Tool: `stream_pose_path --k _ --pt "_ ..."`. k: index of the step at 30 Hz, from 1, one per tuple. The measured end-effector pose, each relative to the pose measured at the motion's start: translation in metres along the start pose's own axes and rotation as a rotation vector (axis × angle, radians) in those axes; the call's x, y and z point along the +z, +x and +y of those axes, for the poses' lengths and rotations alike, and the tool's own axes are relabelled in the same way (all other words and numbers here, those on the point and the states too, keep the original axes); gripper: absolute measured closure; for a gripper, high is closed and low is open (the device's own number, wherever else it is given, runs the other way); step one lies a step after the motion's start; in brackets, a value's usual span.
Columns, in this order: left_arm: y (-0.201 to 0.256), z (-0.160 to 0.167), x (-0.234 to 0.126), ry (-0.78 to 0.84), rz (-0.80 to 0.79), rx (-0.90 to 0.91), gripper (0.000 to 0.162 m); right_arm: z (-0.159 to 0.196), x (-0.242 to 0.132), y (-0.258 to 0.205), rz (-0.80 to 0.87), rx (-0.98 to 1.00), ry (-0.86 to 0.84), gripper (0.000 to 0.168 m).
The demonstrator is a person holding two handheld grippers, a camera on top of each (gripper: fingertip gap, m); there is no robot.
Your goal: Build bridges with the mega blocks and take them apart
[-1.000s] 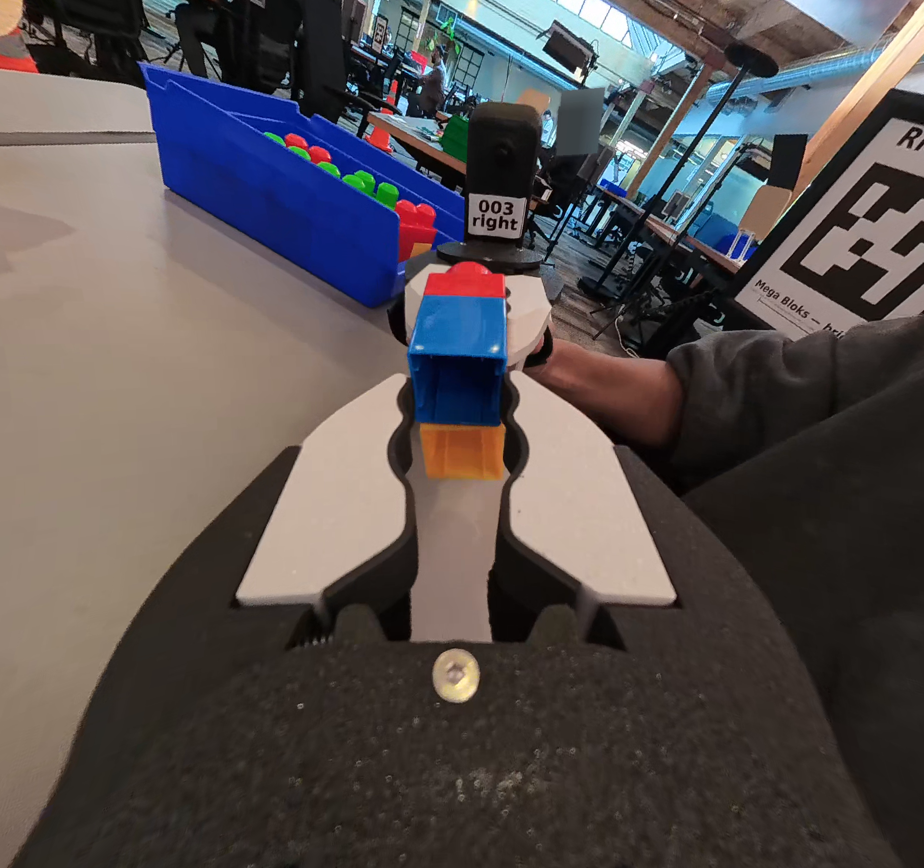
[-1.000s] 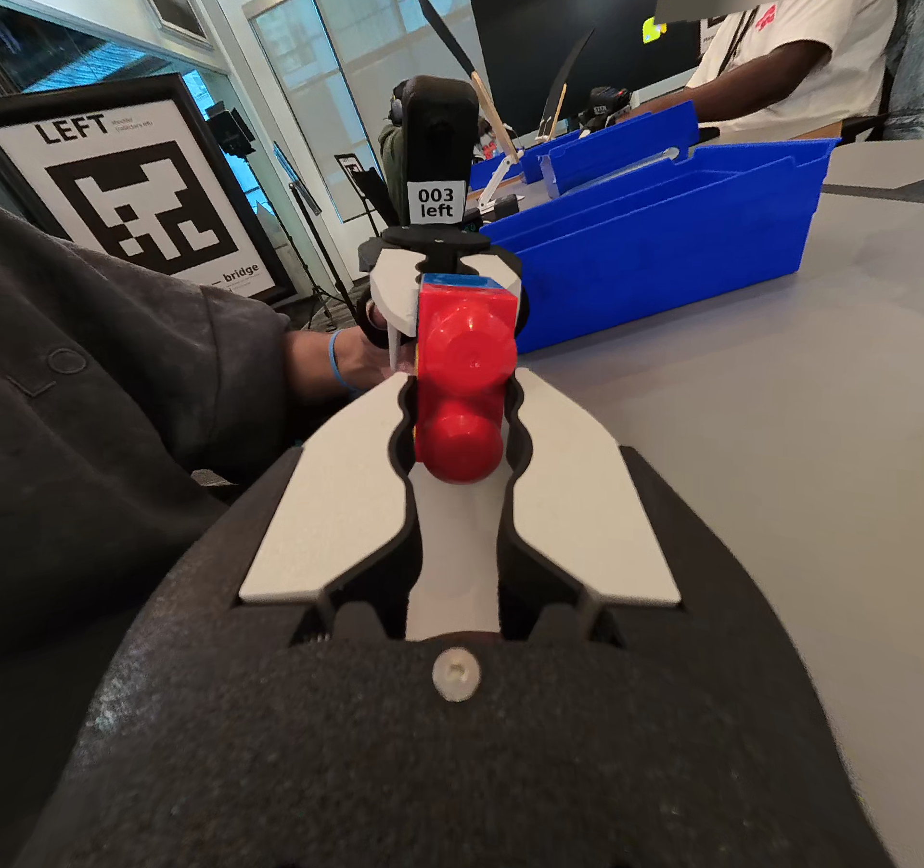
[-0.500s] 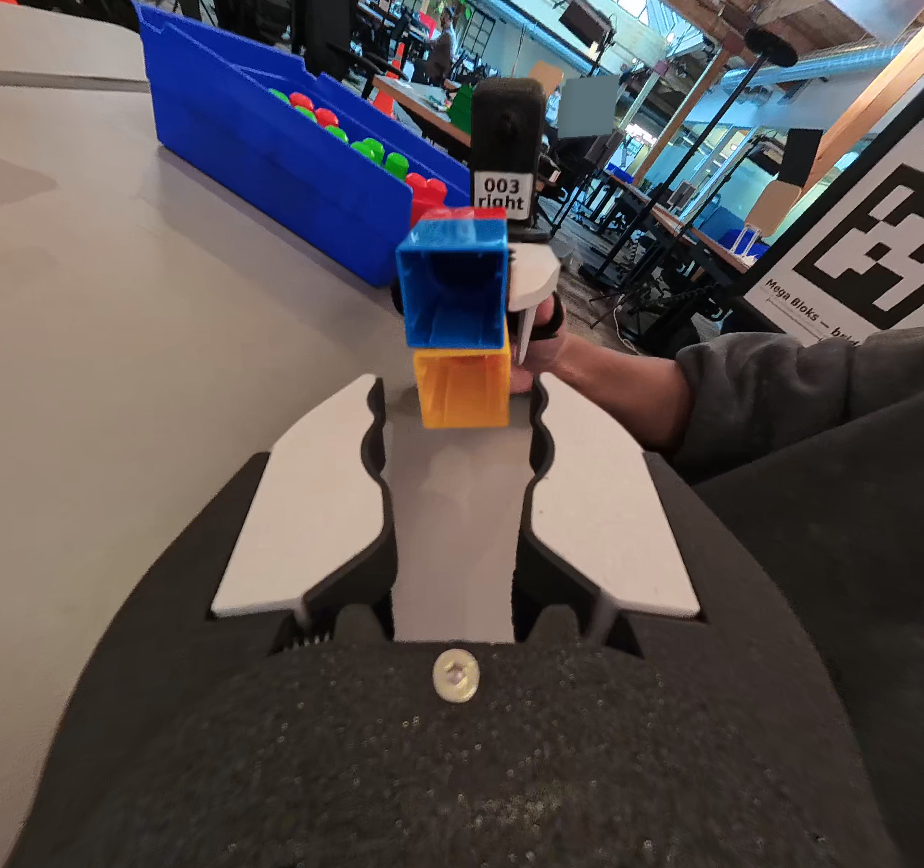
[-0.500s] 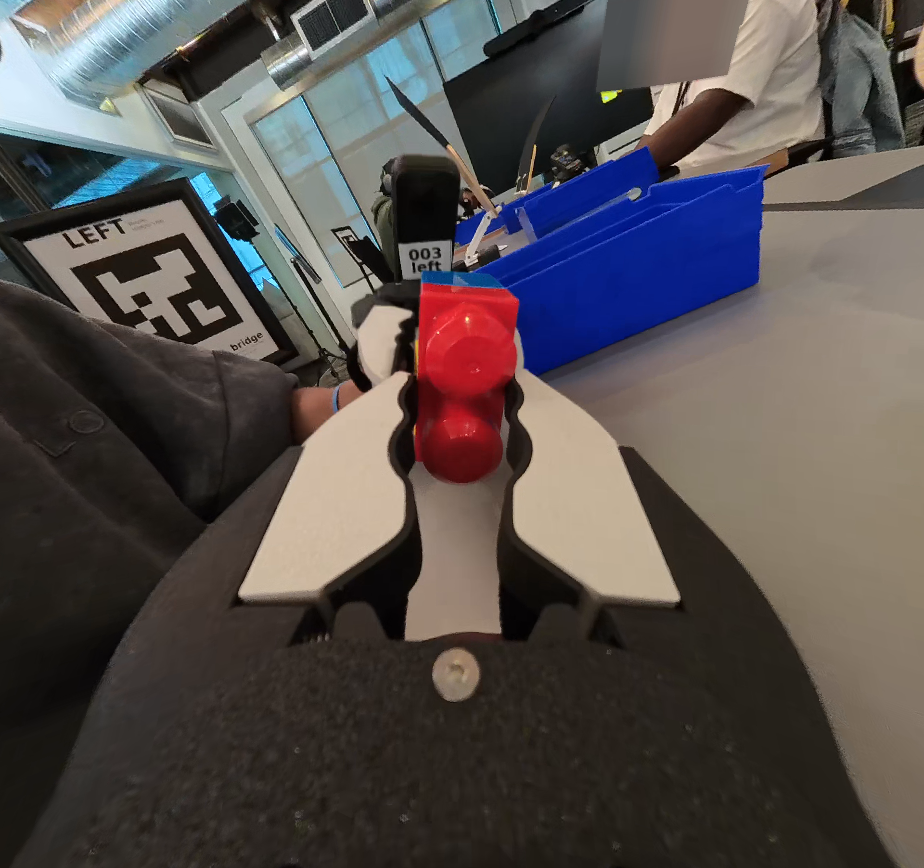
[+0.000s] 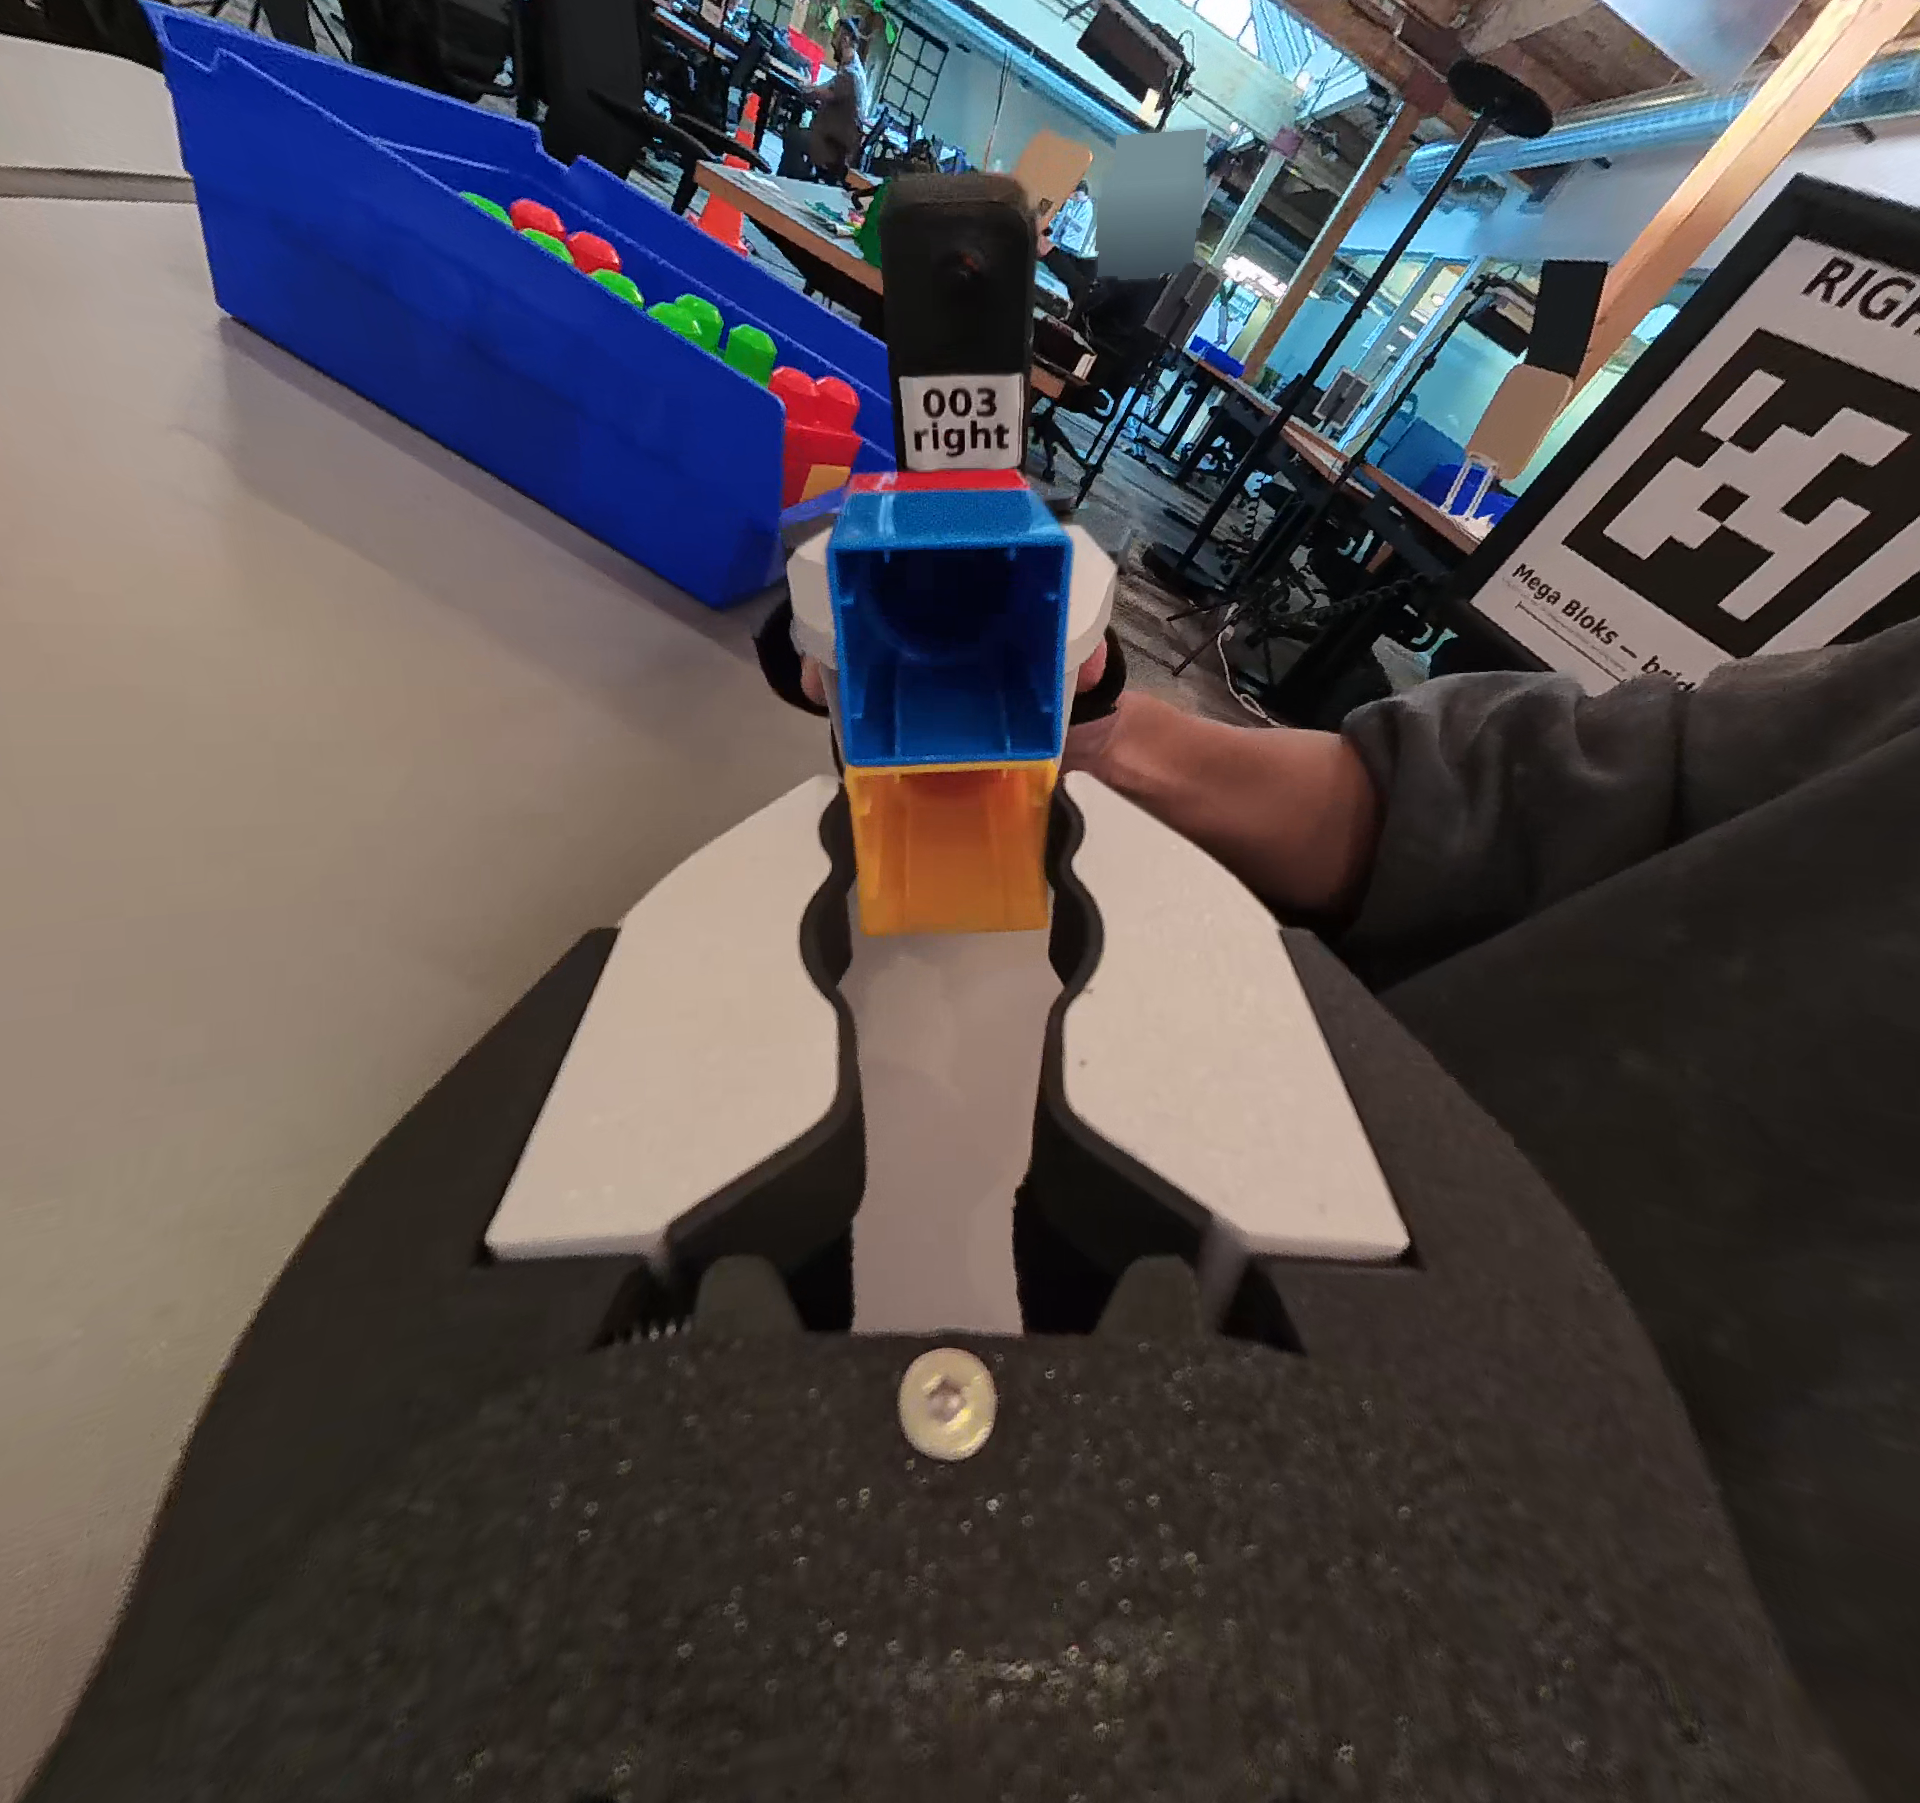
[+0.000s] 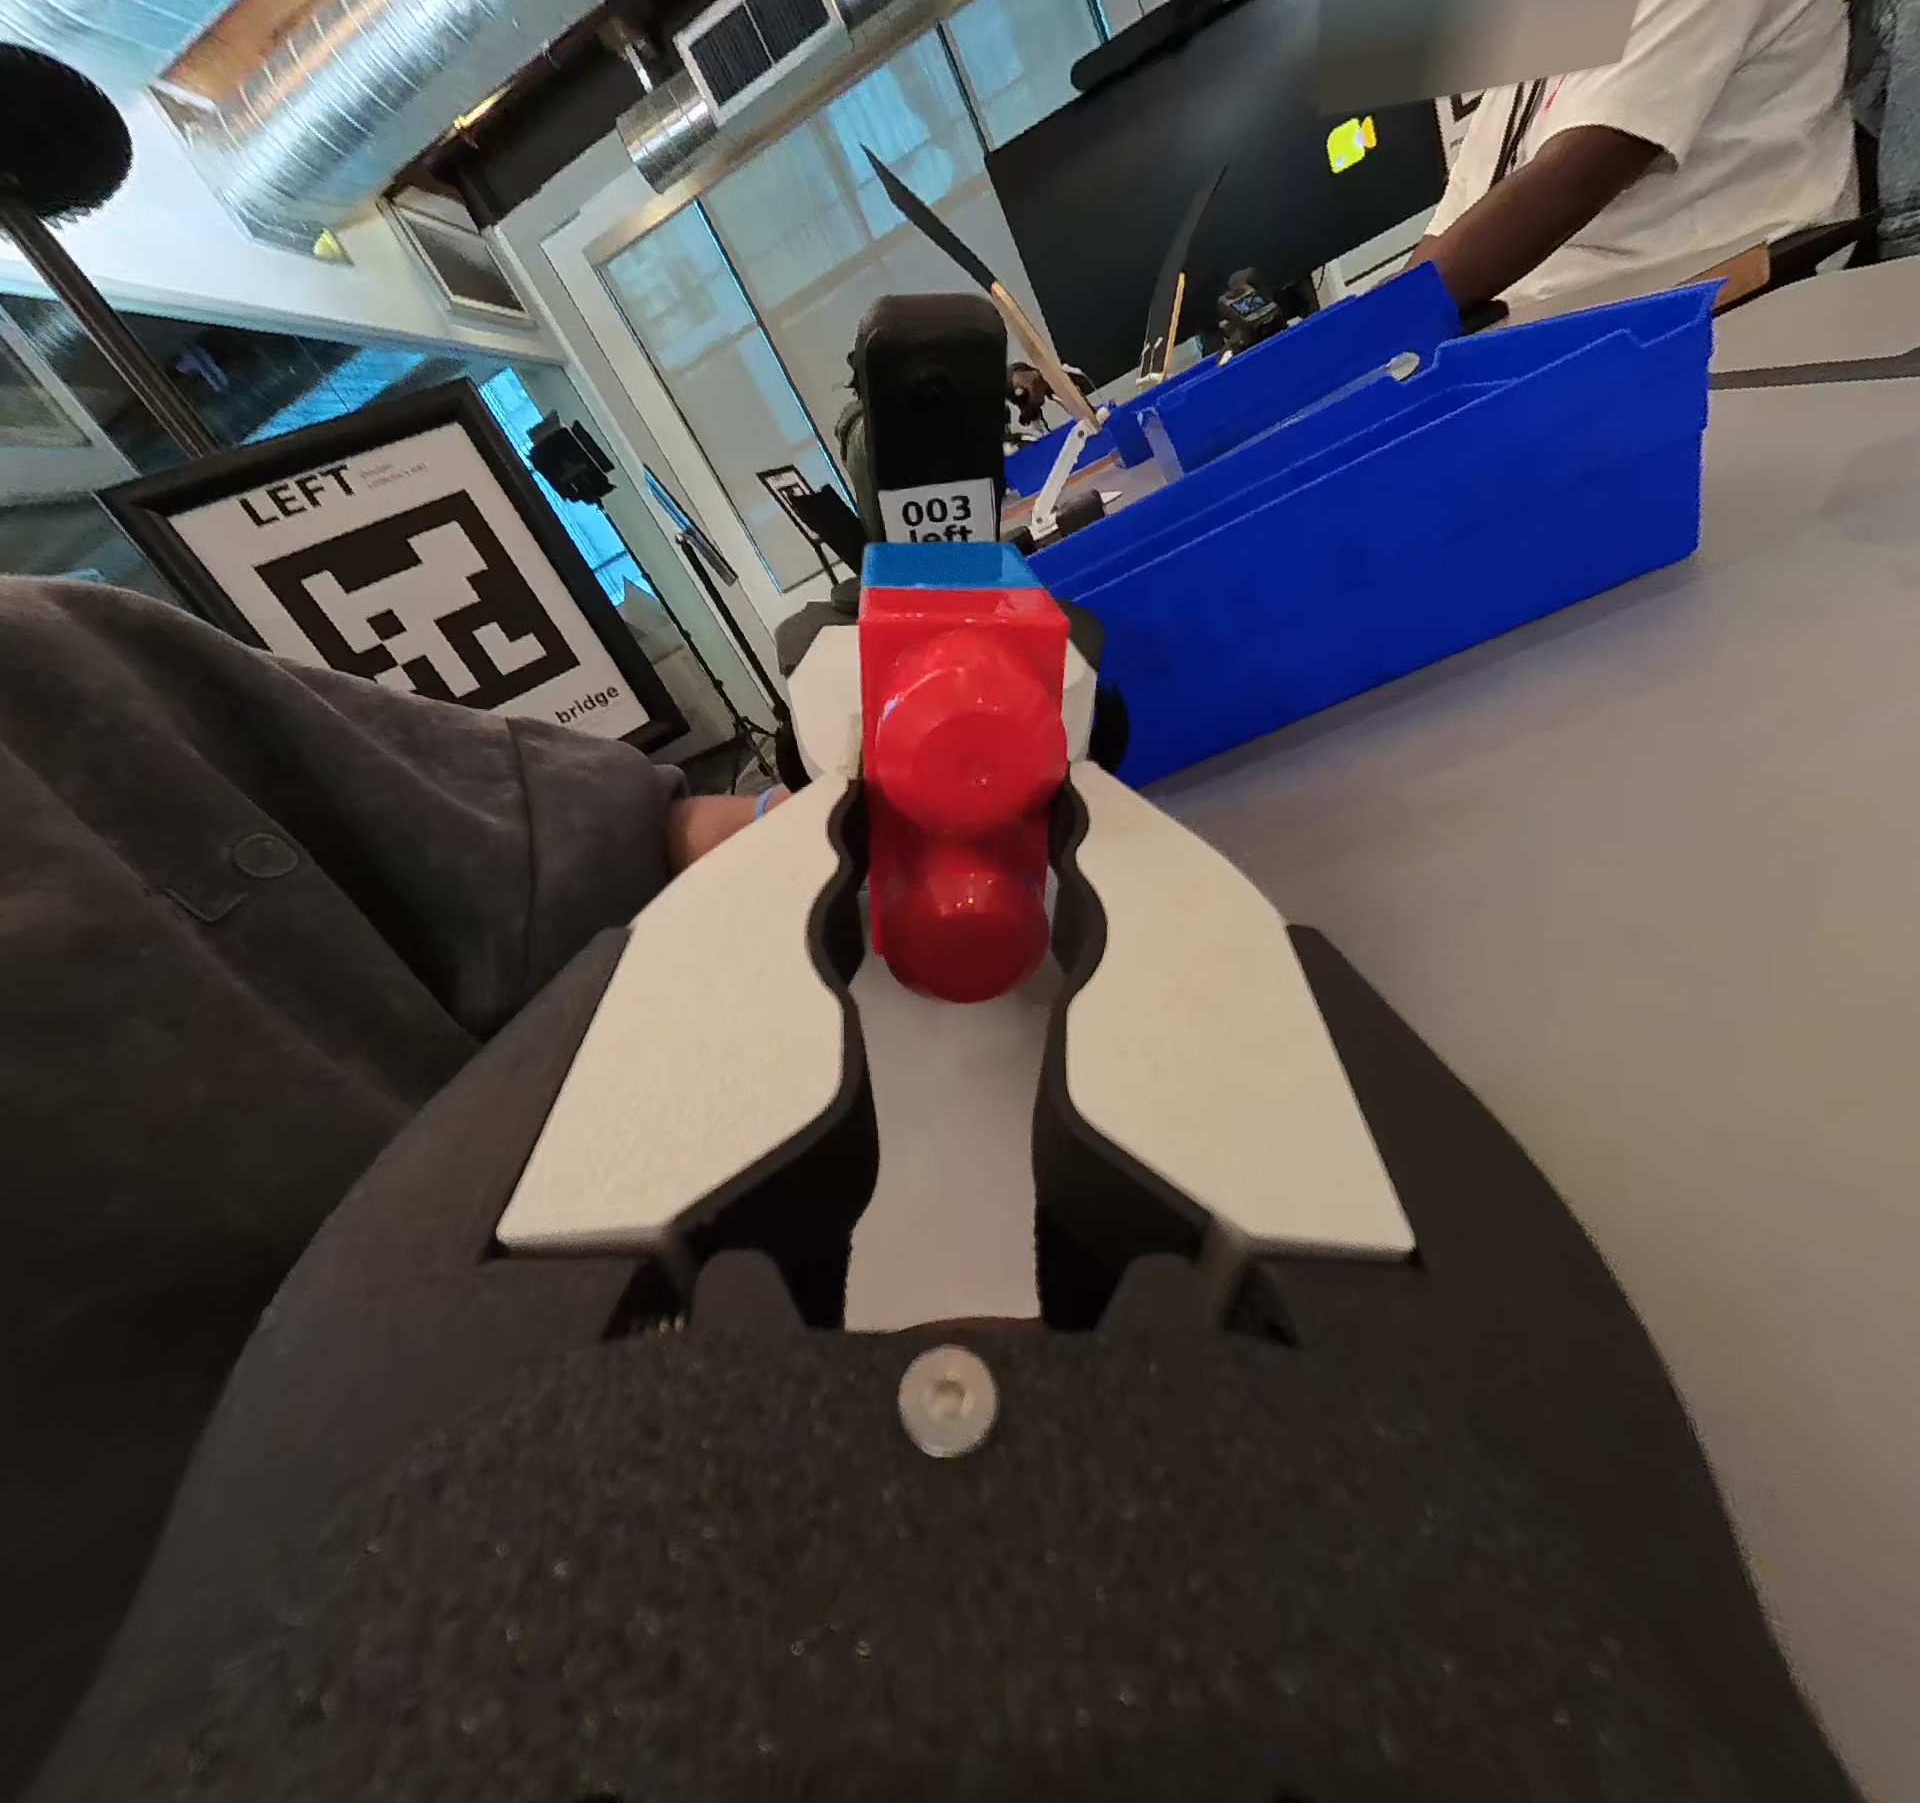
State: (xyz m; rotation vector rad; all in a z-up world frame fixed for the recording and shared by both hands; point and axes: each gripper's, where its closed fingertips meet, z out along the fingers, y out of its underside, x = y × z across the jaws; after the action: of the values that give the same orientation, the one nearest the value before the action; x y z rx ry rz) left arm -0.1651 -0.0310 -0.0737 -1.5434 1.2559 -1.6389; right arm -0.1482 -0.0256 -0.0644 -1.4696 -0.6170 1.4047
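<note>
A small stack of mega blocks is held in the air between both grippers, lying sideways. In the left wrist view the hollow undersides of a blue block [image 5: 951, 641] and an orange block [image 5: 951, 860] face me, with a red block [image 5: 935, 483] behind them. My left gripper [image 5: 951, 823] is shut on the orange block. In the right wrist view my right gripper [image 6: 961, 880] is shut on the red two-stud block [image 6: 961, 714], whose studs face me. The blue block [image 6: 940, 564] shows just behind it. The two grippers point at each other.
A blue bin [image 5: 468, 382] with green and red blocks [image 5: 686, 319] stands on the grey table [image 5: 312, 818] to the left; it also shows in the right wrist view [image 6: 1403, 548]. Framed marker signs [image 5: 1766, 465] [image 6: 416, 579] stand behind. The person's grey sleeve [image 5: 1558, 818] is at the table's edge. Left and right tips are no more than a few centimetres apart.
My left gripper opened and drew back half a second ago, and has now closed again, lower down on the orange block. The right gripper has kept hold of the red block and tilted upward.
</note>
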Motion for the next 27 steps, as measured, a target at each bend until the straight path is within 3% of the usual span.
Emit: stream_pose_path --k 6,7,8,9,13,15,17,21,24,27 --pt "0.001 -0.005 0.006 0.011 0.003 0.027 0.126 -0.008 -0.005 -0.003 0.058 -0.058 0.007 0.135" --pt "0.000 -0.008 0.005 0.024 -0.014 0.047 0.121 -0.011 -0.005 -0.001 0.087 -0.077 0.005 0.135" --pt "-0.002 -0.013 0.001 0.057 -0.044 0.075 0.104 -0.014 -0.006 0.001 0.124 -0.093 0.006 0.135" --pt "-0.007 -0.019 -0.004 0.105 -0.092 0.108 0.088 -0.016 -0.009 0.004 0.155 -0.099 0.002 0.135" --pt "-0.039 -0.046 -0.035 0.282 -0.435 0.299 0.075 -0.024 -0.026 0.017 0.339 -0.121 -0.036 0.135" --pt "-0.045 -0.049 -0.037 0.278 -0.548 0.365 0.067 -0.043 -0.045 0.018 0.459 -0.125 -0.059 0.135" --pt "-0.045 -0.045 -0.033 0.230 -0.587 0.382 0.066 -0.068 -0.084 0.016 0.665 -0.185 -0.180 0.135" --pt "-0.030 -0.039 -0.021 0.195 -0.502 0.318 0.071 -0.121 -0.197 0.007 1.108 -0.186 -0.399 0.136" --pt "-0.020 -0.035 -0.014 0.169 -0.430 0.282 0.076 -0.119 -0.257 0.019 1.187 -0.178 -0.771 0.135" --pt "-0.016 -0.037 -0.011 0.173 -0.411 0.309 0.077 -0.092 -0.277 0.044 1.035 -0.136 -1.073 0.135"
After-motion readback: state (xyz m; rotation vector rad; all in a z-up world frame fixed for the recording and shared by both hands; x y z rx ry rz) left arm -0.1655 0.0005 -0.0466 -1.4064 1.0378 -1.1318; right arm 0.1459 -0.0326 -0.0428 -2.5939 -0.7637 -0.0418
